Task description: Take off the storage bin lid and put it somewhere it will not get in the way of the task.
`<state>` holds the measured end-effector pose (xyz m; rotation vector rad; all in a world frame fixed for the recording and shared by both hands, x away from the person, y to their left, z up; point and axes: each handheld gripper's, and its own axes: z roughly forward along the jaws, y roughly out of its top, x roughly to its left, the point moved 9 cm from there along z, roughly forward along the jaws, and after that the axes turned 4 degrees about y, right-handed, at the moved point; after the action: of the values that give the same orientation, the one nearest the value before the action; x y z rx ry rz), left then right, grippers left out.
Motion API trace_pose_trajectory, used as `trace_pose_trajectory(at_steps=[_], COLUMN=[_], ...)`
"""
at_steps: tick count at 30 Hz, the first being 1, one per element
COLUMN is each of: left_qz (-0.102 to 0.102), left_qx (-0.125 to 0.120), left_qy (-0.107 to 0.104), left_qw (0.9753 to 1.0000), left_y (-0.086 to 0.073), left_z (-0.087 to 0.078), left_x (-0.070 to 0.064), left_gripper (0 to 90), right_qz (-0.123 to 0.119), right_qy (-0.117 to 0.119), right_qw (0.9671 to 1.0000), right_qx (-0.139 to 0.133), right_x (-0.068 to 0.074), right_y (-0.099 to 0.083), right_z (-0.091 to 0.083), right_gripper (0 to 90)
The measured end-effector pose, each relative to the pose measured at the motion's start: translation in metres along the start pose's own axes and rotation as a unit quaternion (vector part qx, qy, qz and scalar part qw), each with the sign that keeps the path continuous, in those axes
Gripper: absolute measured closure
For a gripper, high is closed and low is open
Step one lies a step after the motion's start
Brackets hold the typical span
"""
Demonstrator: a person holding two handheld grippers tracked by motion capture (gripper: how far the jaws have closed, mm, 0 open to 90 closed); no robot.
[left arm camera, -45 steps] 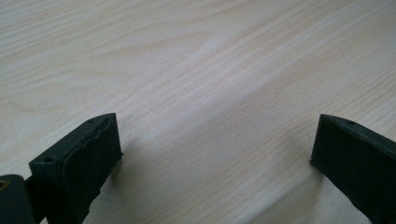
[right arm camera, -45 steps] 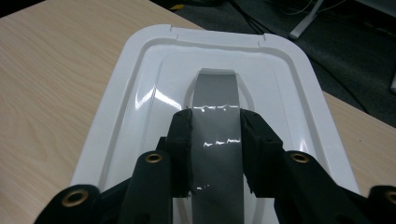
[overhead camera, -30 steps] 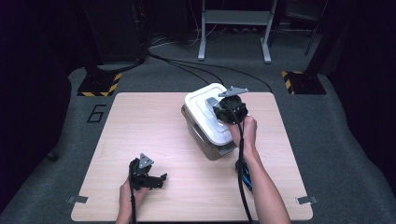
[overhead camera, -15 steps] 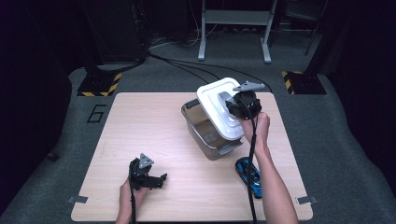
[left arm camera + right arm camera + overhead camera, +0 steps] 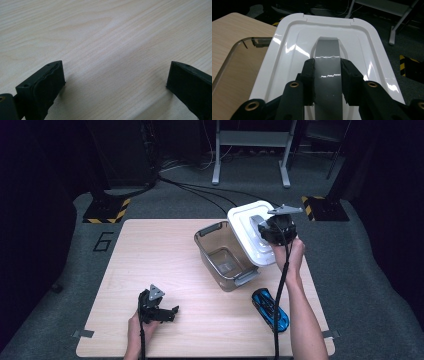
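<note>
A clear grey plastic box (image 5: pixel 225 255) stands open on the wooden table (image 5: pixel 150 255), right of centre. Its white lid (image 5: pixel 247 237) (image 5: pixel 287 62) is lifted off and held tilted above the box's right side. My right gripper (image 5: pixel 267 227) (image 5: pixel 327 75) is shut on the lid's grey handle (image 5: pixel 327 57). A blue toy car (image 5: pixel 270 309) lies on the table in front of the box. My left gripper (image 5: pixel 167 312) (image 5: pixel 113 82) rests low over bare wood near the front left, open with nothing between its jaws.
The table's right edge runs close beside the box and car. Grey carpet surrounds the table, with cables (image 5: pixel 200 190), a metal stand (image 5: pixel 250 150) and yellow-black striped blocks (image 5: pixel 107 210) behind it. A "6" mark (image 5: pixel 103 241) is on the floor at left.
The right gripper has lifted the lid off the box and carried it up and to the right, uncovering the box's inside and the blue car. The left gripper stayed put.
</note>
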<state>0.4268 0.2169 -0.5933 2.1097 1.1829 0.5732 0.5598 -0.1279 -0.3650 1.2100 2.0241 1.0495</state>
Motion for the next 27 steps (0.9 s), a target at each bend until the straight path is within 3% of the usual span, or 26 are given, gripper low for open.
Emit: trace_pose_trajectory(at_steps=[13, 27], left_qz=[0.002, -0.001], left_qx=[-0.002, -0.002], left_qy=[0.003, 0.001], left_qw=[1.0, 1.0], left_y=[0.0, 0.0], left_z=[0.0, 0.0], left_x=[0.001, 0.0], left_gripper=[1.5, 1.5], right_qz=[0.031, 0.059], right_qy=[-0.033, -0.061], right_qw=[0.9989, 0.9963], right_qx=[0.007, 0.016], right_x=[-0.041, -0.071], right_y=[-0.017, -0.036], right_z=[-0.008, -0.005], right_gripper=[66.7, 66.7])
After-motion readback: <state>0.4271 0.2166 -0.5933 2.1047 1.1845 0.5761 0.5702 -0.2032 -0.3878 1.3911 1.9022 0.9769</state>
